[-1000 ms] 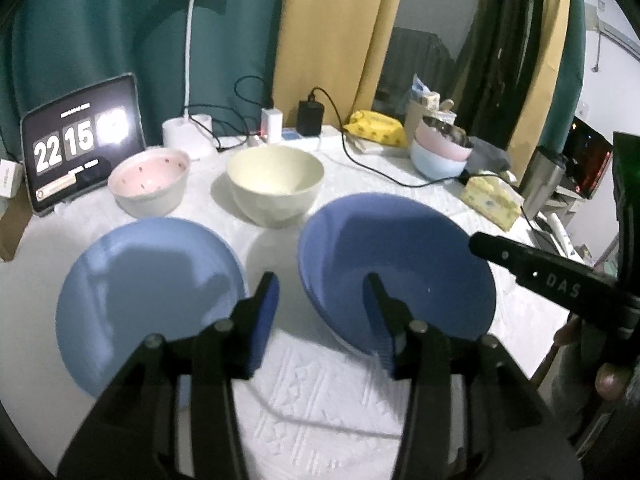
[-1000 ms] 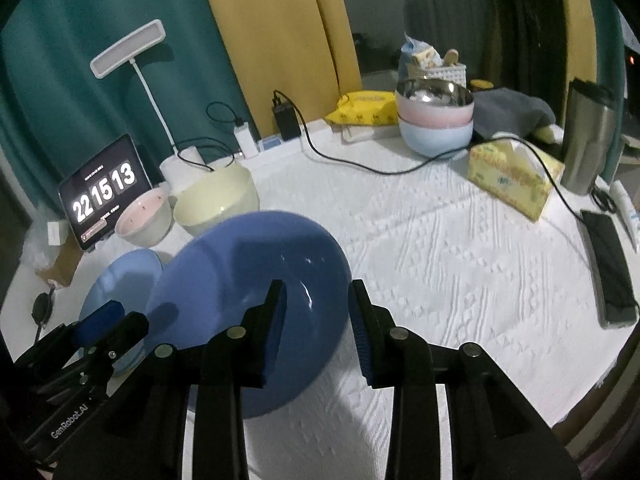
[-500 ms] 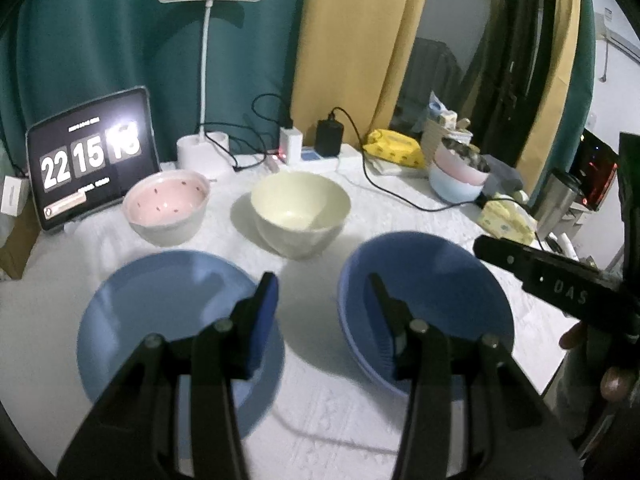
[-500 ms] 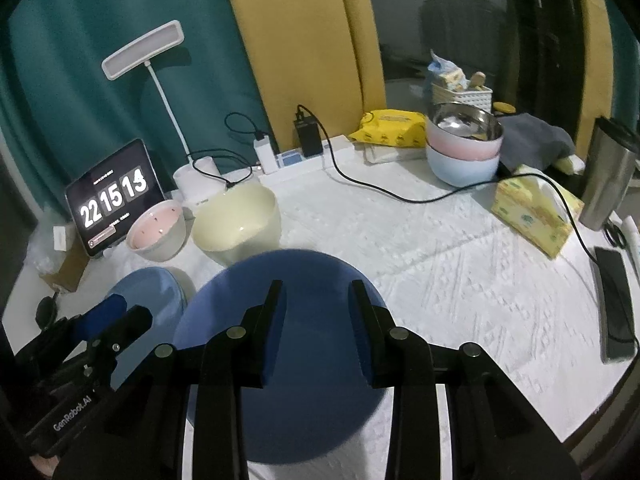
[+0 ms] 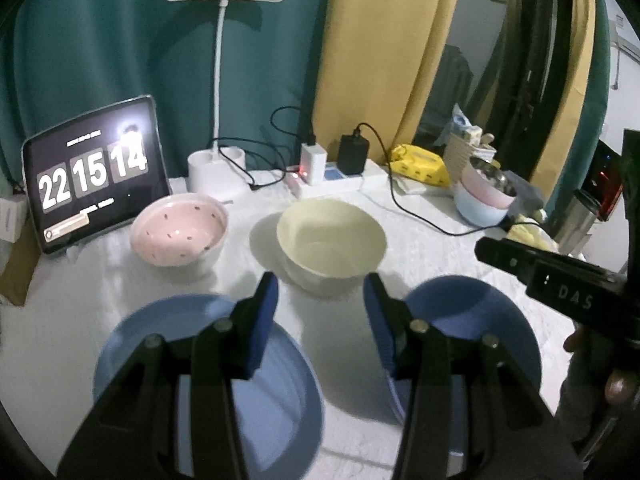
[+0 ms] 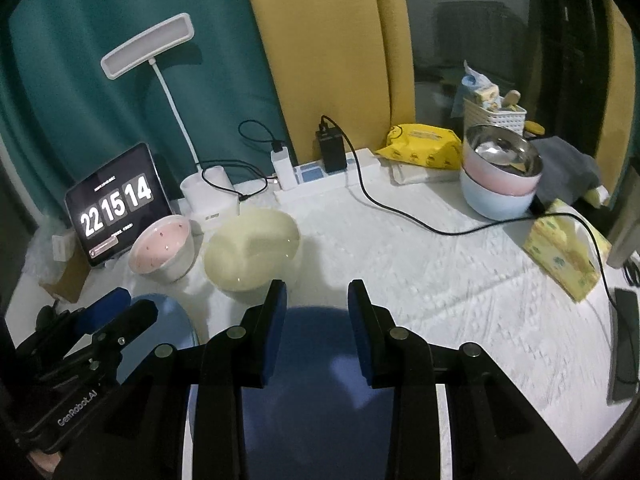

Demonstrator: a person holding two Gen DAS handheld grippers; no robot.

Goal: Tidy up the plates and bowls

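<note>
Both hand-held grippers gape, empty — left hand-held gripper (image 5: 320,312), right hand-held gripper (image 6: 317,312) — above blue plates (image 5: 472,312).

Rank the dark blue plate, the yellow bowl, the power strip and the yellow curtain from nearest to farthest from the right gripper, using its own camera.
1. dark blue plate, under the right gripper
2. yellow bowl, ahead left
3. power strip, at the table's back
4. yellow curtain, behind

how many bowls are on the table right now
5 visible: pink speckled bowl by the clock tablet, cream bowl beside it, and a far-right stack of steel bowl in pink bowl in pale blue bowl. The stack may hide more.
</note>
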